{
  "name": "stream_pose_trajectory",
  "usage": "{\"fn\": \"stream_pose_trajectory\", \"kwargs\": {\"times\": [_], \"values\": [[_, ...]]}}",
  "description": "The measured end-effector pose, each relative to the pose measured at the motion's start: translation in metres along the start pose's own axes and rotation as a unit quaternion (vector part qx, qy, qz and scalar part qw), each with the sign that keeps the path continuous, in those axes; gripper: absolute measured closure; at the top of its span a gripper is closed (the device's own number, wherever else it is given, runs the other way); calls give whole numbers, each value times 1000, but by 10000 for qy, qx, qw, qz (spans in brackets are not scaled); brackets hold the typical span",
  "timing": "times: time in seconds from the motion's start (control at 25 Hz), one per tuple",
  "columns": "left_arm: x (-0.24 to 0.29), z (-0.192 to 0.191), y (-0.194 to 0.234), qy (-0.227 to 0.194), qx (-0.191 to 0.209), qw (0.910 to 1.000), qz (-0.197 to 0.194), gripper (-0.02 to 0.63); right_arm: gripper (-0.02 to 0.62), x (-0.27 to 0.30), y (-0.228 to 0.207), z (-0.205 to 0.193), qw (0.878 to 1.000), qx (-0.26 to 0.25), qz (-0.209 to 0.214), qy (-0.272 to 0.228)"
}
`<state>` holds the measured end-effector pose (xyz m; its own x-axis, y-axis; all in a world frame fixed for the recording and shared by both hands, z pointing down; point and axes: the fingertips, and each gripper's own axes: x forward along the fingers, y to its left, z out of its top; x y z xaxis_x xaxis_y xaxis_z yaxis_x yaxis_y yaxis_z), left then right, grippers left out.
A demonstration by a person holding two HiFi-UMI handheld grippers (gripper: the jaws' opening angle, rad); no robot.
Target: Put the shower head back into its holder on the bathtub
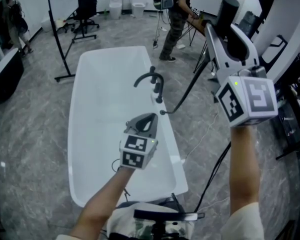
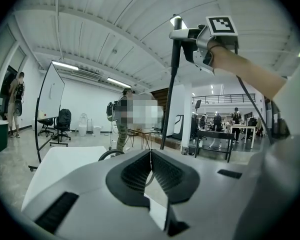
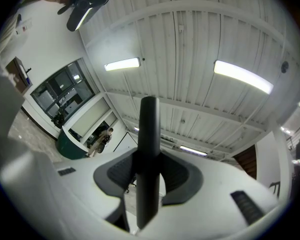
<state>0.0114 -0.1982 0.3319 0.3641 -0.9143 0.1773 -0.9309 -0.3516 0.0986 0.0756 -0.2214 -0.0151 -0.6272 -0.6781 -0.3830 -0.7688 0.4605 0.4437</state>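
Observation:
In the head view my right gripper [image 1: 226, 33] is raised at the upper right, shut on the black shower head handle [image 1: 228, 11]. The handle [image 3: 149, 149] stands upright between the jaws of that gripper [image 3: 149, 156] in the right gripper view. Its black hose [image 1: 190, 86] runs down to the right rim of the white bathtub [image 1: 92, 84], beside the black faucet [image 1: 152, 80] and an upright black fitting [image 1: 159, 95]. My left gripper [image 1: 151, 117] hovers over the tub's right rim. Its jaws meet with nothing between them [image 2: 150, 156]. The left gripper view shows the raised right gripper [image 2: 205, 39] and handle [image 2: 174, 69].
A person [image 1: 174, 19] stands beyond the tub's far end. A black stand [image 1: 65, 59] rises at the tub's left, with an office chair [image 1: 85, 9] and toilets [image 1: 116, 3] behind. A tripod leg and cables [image 1: 217, 164] lie right of the tub. Black racks [image 1: 295, 114] line the right.

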Motion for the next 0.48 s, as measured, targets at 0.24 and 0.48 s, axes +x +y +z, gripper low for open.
{"fn": "stream_pose_trajectory", "kwargs": {"times": [0.24, 0.48], "values": [[5, 4, 18, -200, -133, 9996, 144, 591, 453, 18, 9, -13, 10000, 5, 59, -19], [7, 14, 45, -265, -90, 9992, 294, 591, 453, 41, 14, -11, 9999, 93, 19, -84]]}}
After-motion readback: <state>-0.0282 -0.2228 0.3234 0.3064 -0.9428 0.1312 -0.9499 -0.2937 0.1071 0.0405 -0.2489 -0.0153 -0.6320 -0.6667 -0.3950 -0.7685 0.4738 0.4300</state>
